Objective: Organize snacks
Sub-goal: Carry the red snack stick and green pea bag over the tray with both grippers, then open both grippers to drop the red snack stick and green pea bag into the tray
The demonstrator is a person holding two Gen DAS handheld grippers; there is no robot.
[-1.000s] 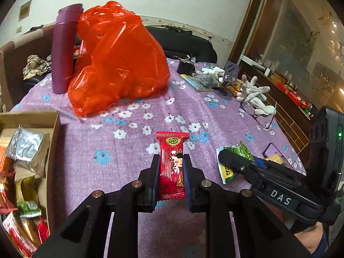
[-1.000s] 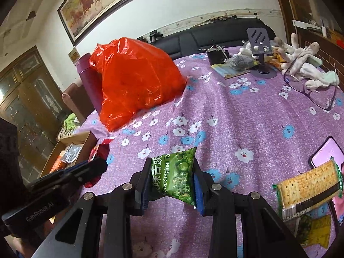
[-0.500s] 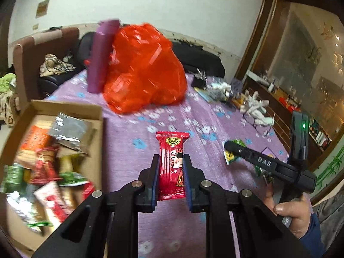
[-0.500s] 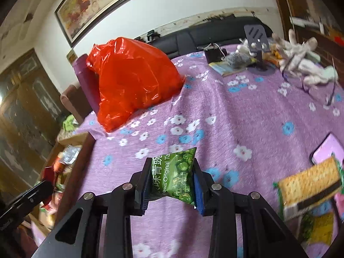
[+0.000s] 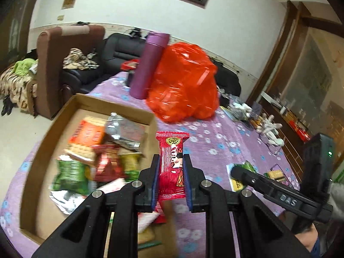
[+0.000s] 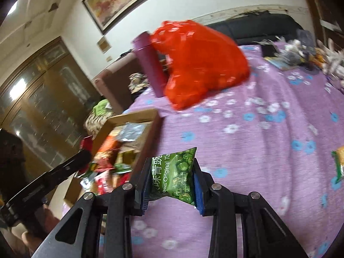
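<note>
My left gripper [image 5: 171, 167] is shut on a red snack bar packet [image 5: 172, 163], held upright above the right edge of a cardboard box [image 5: 36, 157] full of snack packets. My right gripper [image 6: 172, 172] is shut on a green peas packet [image 6: 174, 172], held over the purple flowered tablecloth just right of the same box [image 6: 133, 116]. The right gripper's body shows in the left wrist view [image 5: 279, 193]. The left gripper's body shows in the right wrist view [image 6: 49, 176], over the box.
A red plastic bag [image 5: 185, 81] and a purple flask [image 5: 148, 64] stand beyond the box. A cracker packet [image 6: 339, 163] lies at the right. Glasses, white gloves [image 5: 268, 129] and small clutter sit at the far right. Sofas [image 5: 71, 64] stand behind the table.
Both grippers have swung left toward the cardboard box, each still holding its packet. The box now fills the left of both views.
</note>
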